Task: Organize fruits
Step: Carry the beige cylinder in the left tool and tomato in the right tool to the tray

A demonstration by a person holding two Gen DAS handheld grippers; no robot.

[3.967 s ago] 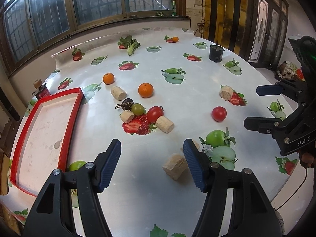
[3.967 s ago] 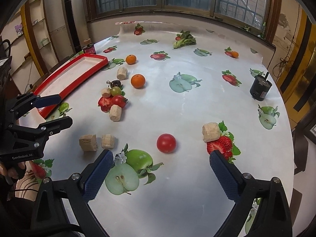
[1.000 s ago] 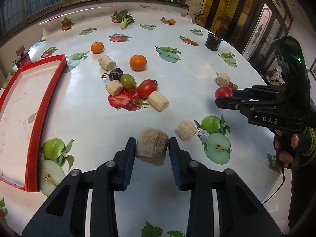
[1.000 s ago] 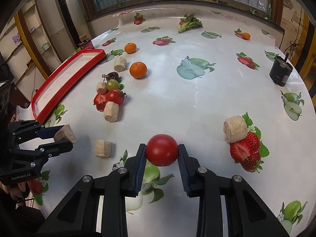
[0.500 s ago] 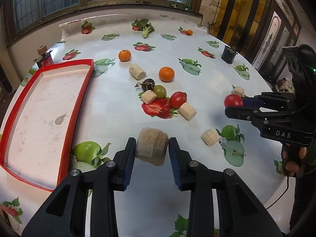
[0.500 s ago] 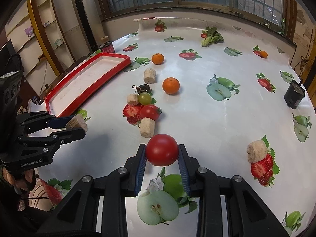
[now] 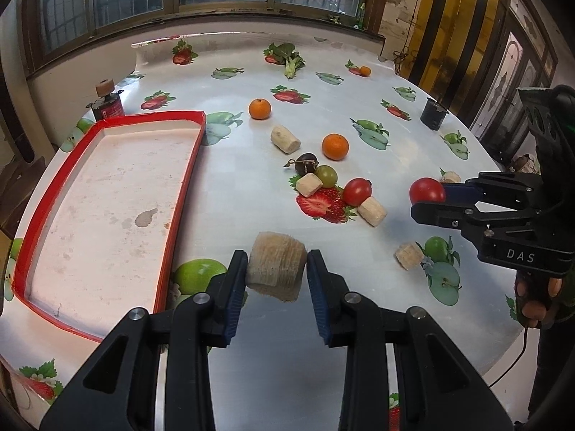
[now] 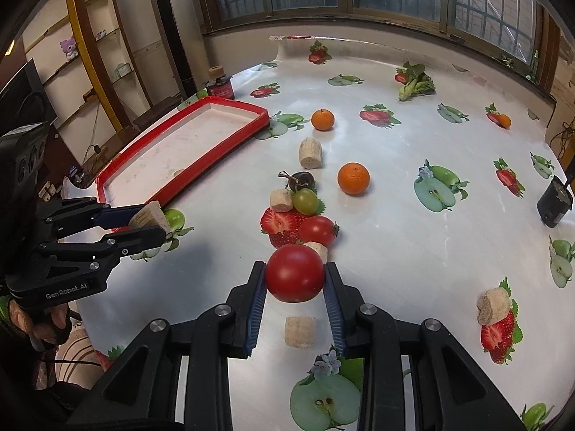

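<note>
White letters "DAS" stand on the black body of the right gripper (image 7: 427, 199), at the right edge of the left wrist view. "GenRobot.AI" is printed in white on the black body of the left gripper (image 8: 151, 221), at the lower left of the right wrist view. The label on the small red jar (image 8: 220, 88) is too small to read.

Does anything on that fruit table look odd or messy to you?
Mostly the red-rimmed tray: its white floor carries a brownish stain. Beige cut chunks lie scattered among the real fruit.
</note>
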